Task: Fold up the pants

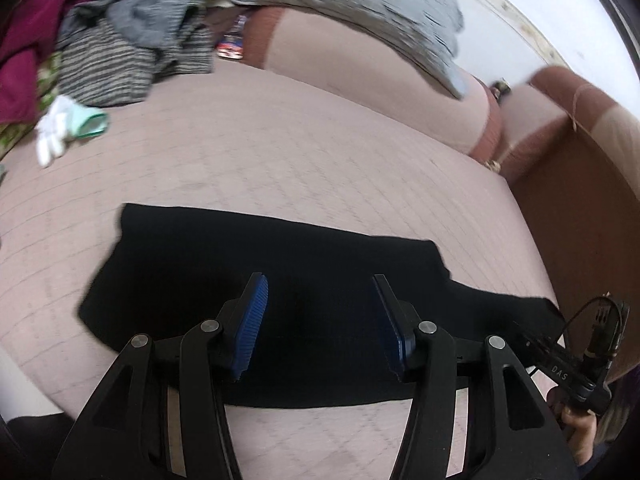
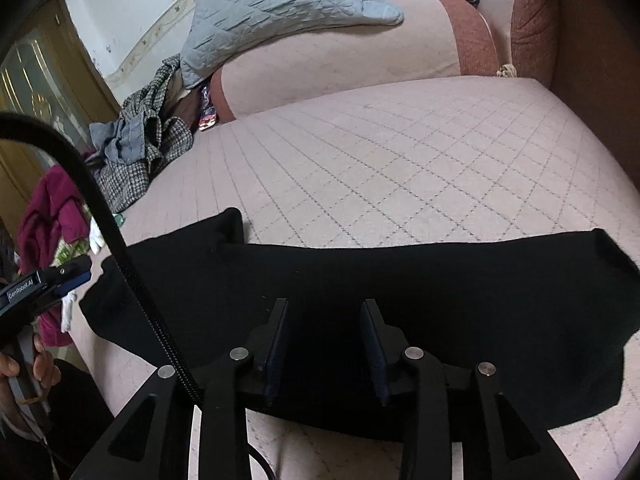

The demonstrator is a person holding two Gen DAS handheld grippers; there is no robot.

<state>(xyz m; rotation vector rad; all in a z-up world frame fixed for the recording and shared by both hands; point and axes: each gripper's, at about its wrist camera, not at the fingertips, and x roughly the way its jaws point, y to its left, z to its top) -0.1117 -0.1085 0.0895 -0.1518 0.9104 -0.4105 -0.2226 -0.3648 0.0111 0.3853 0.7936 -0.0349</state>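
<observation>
The black pants [image 1: 224, 264] lie flat on the pink quilted bed cover, folded into a long strip; in the right wrist view they [image 2: 460, 296] stretch across the whole width. My left gripper [image 1: 320, 280] is open and empty, its blue pads hovering over the pants near their front edge. My right gripper [image 2: 325, 306] is open and empty, also over the pants near the front edge. The right gripper [image 1: 568, 364] shows at the right edge of the left wrist view, and the left gripper [image 2: 60, 280] at the left edge of the right wrist view.
The pink quilted bed cover [image 2: 400, 168] spreads behind the pants. A heap of clothes [image 1: 132, 40] lies at the far left with white gloves [image 1: 52, 132]. A grey quilt [image 2: 280, 12] drapes over a pink bolster [image 2: 340, 60]. A black cable [image 2: 100, 220] crosses the right wrist view.
</observation>
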